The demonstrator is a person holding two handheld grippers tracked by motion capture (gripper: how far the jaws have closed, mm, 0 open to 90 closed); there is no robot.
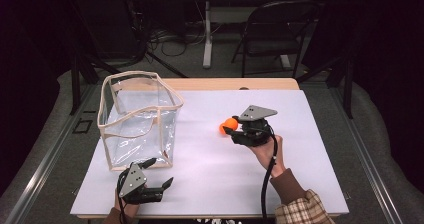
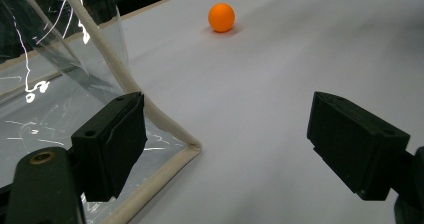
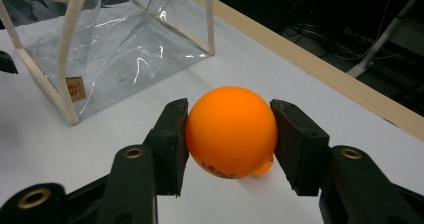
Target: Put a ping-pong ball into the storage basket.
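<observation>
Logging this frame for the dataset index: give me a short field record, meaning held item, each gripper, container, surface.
held item: orange ball, clamped between the jaws of the right gripper
second ball: a sliver of another orange ball shows just behind and below the held one
right gripper: shut on the ball, right of the bag
left gripper: jaws apart, nothing between them, at the bag's near corner
container: clear plastic bag with beige trim, upright, top open, looks empty
surface: white table

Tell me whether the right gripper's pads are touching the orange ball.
Touching: in the right gripper view both pads press against the orange ball's sides.
</observation>
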